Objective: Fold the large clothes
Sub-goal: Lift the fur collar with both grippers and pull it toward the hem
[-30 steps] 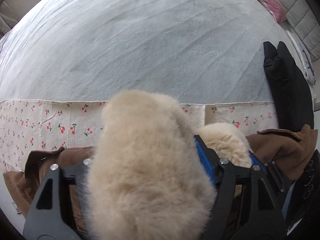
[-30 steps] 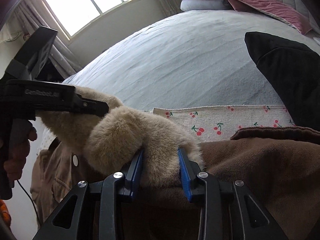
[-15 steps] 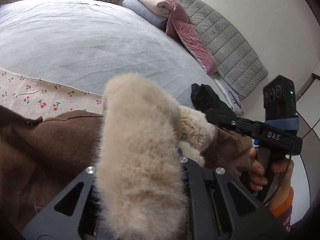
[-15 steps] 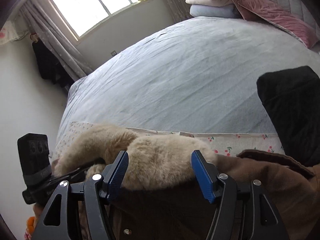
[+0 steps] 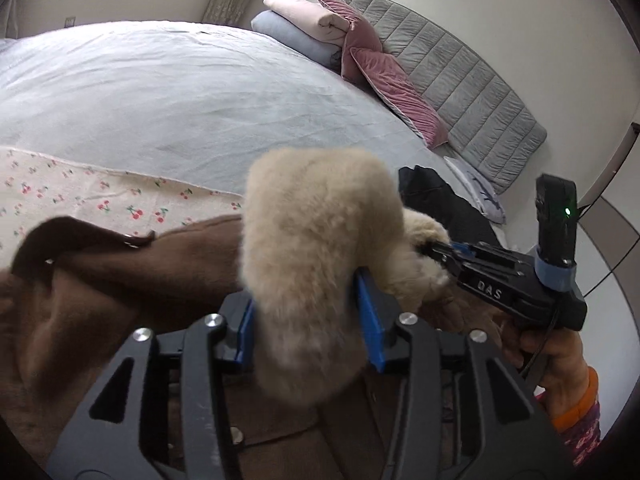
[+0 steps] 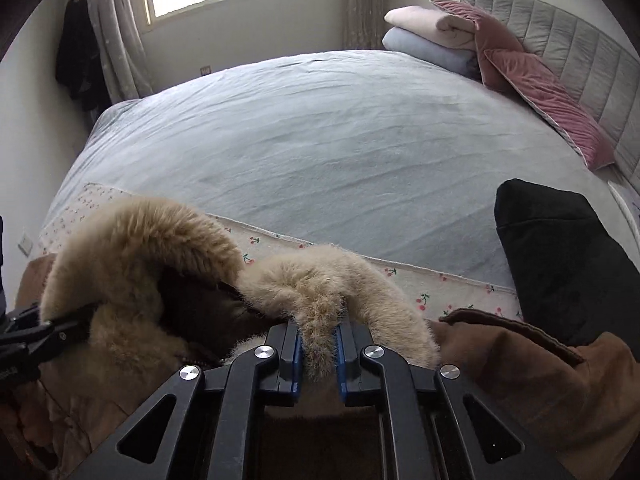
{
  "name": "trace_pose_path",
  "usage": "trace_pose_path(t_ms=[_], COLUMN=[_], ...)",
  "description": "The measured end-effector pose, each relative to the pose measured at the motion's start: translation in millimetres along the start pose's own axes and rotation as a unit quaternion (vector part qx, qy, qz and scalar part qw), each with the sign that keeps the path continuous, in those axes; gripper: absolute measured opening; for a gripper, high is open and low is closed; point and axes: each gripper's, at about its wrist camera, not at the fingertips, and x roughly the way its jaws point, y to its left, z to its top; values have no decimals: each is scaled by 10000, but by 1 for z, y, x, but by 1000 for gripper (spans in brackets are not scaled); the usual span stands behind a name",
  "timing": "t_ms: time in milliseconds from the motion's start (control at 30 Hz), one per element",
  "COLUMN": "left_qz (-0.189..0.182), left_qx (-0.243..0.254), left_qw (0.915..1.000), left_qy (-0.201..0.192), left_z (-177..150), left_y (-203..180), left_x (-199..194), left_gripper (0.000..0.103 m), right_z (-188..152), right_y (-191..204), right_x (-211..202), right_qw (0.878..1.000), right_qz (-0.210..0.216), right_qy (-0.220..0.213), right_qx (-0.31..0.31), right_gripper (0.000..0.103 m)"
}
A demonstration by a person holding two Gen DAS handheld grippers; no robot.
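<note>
A brown coat with a beige fur trim lies bunched at the near edge of the bed. My left gripper has the thick fur between its blue pads. Its jaws are opening, and the fur still fills the gap and touches both pads. In the right wrist view my right gripper is shut on a thin strip of the fur trim, with the coat below it. The right gripper also shows in the left view, pinching the fur. The left gripper's fingers reach the hood at the left edge.
The bed has a grey-blue cover, and a cherry-print cloth runs along its near edge. A black garment lies at the right. Pink pillows and folded blankets rest by the headboard. A person's hand holds the right gripper.
The left view swung right, bringing the right gripper into sight. The left jaws closed on the fur, then widened. The right jaws opened wide, then clamped on a thin strip of fur.
</note>
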Motion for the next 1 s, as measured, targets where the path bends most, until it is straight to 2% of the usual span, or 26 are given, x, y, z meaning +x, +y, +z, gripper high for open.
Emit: trace_pose_path(t_ms=[33, 100, 133, 167, 267, 367, 433, 500, 533, 567, 600, 633, 700, 767, 800, 833, 867, 900, 933, 967, 1000], left_qz=[313, 650, 750, 829, 1047, 1438, 1877, 2327, 2477, 2565, 2613, 2598, 2521, 1996, 1572, 1211, 1018, 1158, 1285, 1180, 1166], left_qx=[131, 264, 319, 380, 802, 1287, 1460, 1614, 1758, 1909, 2017, 1978, 1734, 1287, 878, 503, 287, 217, 137, -29, -141], left_qw=[9994, 9975, 9966, 9956, 9902, 9763, 9606, 9447, 9374, 9308, 9245, 9239, 9403, 9702, 9836, 9890, 9867, 9763, 9697, 9765, 9847], left_qy=[34, 60, 106, 199, 456, 983, 1438, 1650, 1702, 1770, 1905, 1993, 1490, 476, -103, -684, -1237, -1813, -2071, -1806, -1285], left_z=[9, 24, 34, 43, 60, 64, 60, 56, 54, 51, 47, 44, 49, 57, 60, 60, 56, 50, 49, 50, 53], left_y=[-4, -9, -14, -21, -51, -78, -82, -84, -86, -89, -90, -88, -86, -81, -71, -58, -49, -41, -32, -16, -2], left_x=[-4, -10, -11, -11, -2, 27, 53, 73, 82, 87, 93, 95, 75, 32, 8, -14, -30, -43, -48, -39, -23], left_gripper=[49, 52, 55, 64, 68, 70, 70, 70, 68, 55, 23, 20, 12, 10, 8, 7, 0, 0, 0, 0, 0], right_z=[-5, -15, -19, -22, -27, -32, -35, -38, -39, -40, -41, -41, -41, -41, -41, -43, -44, -45, -44, -40, -31], right_y=[0, 3, 6, 10, 12, 15, 15, 15, 15, 14, 14, 13, 8, -3, -6, -11, -15, -20, -28, -39, -52], right_x=[-2, -5, -6, -9, -20, -24, -25, -25, -25, -23, -23, -23, -28, -45, -55, -67, -78, -87, -91, -88, -75], right_qw=[10000, 9999, 9998, 9998, 9996, 9994, 9993, 9992, 9992, 9993, 9993, 9992, 9984, 9928, 9876, 9790, 9682, 9558, 9456, 9430, 9509], right_qz=[15, 116, 137, 150, 176, 208, 251, 281, 280, 266, 241, 225, 201, 166, 123, 71, -6, -225, -435, -457, -219], right_qy=[-15, -21, -60, -104, -226, -277, -283, -277, -277, -278, -295, -324, -485, -1023, -1372, -1806, -2229, -2615, -2847, -2807, -2461], right_qx=[17, 100, 111, 121, 77, 54, 72, 68, 50, 29, 1, -2, 212, 607, 758, 945, 1137, 1322, 1516, 1729, 1864], right_gripper=[11, 11, 11, 11, 11, 11, 11, 11, 11, 11, 11, 11, 10, 9, 9, 9, 7, 1, 1, 1, 2])
